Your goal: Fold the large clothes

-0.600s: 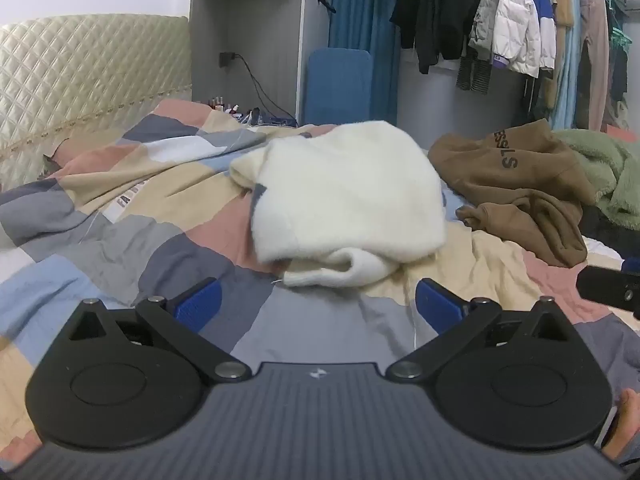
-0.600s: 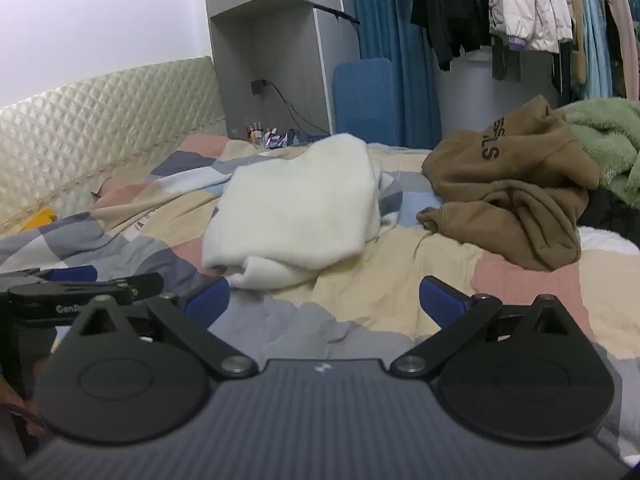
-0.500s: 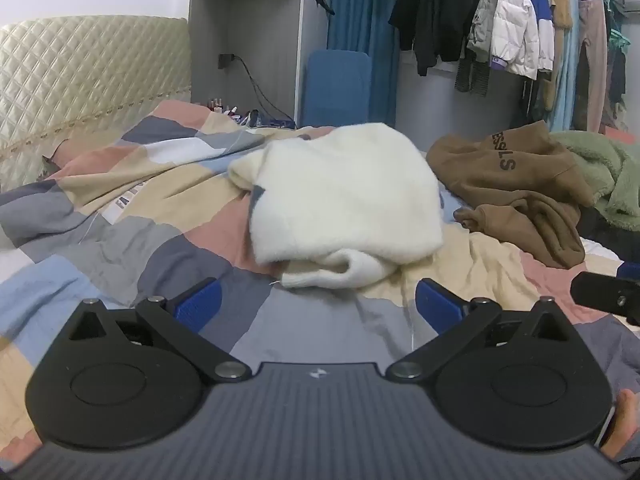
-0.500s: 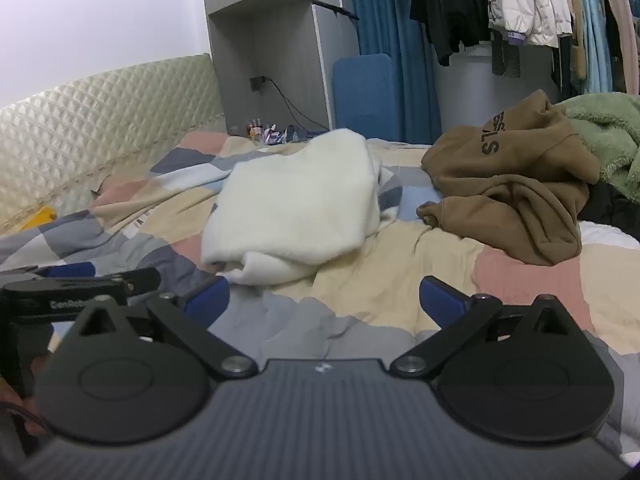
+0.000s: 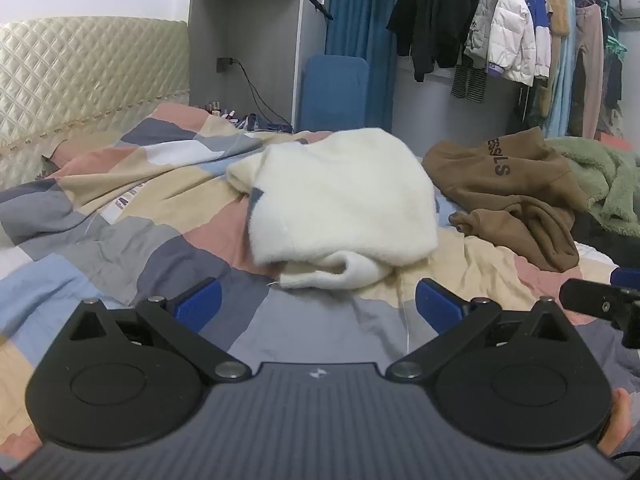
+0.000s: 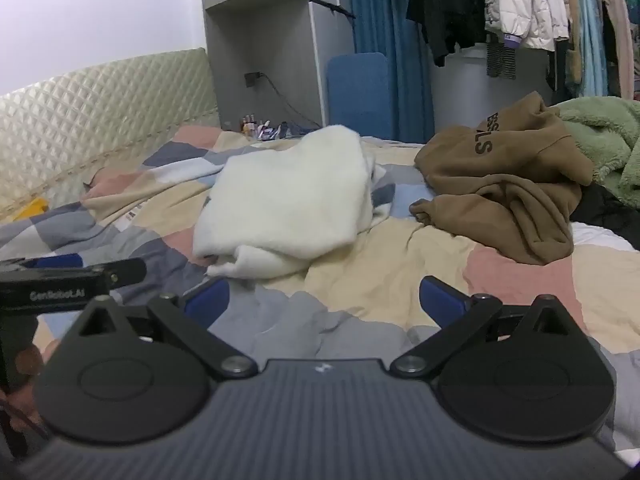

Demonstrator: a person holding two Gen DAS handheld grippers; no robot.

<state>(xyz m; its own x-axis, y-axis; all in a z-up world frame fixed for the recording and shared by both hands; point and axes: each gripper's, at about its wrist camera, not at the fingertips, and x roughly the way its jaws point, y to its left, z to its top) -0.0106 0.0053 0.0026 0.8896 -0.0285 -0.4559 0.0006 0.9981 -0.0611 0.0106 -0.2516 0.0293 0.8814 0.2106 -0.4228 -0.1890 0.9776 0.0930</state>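
Observation:
A folded cream fleece garment [image 5: 340,200] [image 6: 288,208] lies on the patchwork bedspread [image 5: 120,216] [image 6: 400,264], a little beyond both grippers. My left gripper [image 5: 318,300] is open, its blue pads wide apart over the grey patch just short of the garment, nothing between them. My right gripper [image 6: 324,296] is open as well and empty, pointing between the cream garment and a crumpled brown hoodie [image 5: 516,196] [image 6: 504,184] at the right. The right gripper's tip [image 5: 592,304] shows at the left view's right edge; the left gripper's body [image 6: 68,280] shows at the right view's left edge.
A green fleece blanket [image 5: 600,184] [image 6: 604,140] lies behind the hoodie. Quilted headboard [image 5: 80,80] at the left, a grey cabinet [image 5: 256,40] and blue chair back [image 5: 336,92] behind the bed, hanging clothes [image 5: 500,36] on a rail at the back right.
Both views have shifted slightly: the clothes sit a little lower and nearer in the left view. Both grippers stay open and empty.

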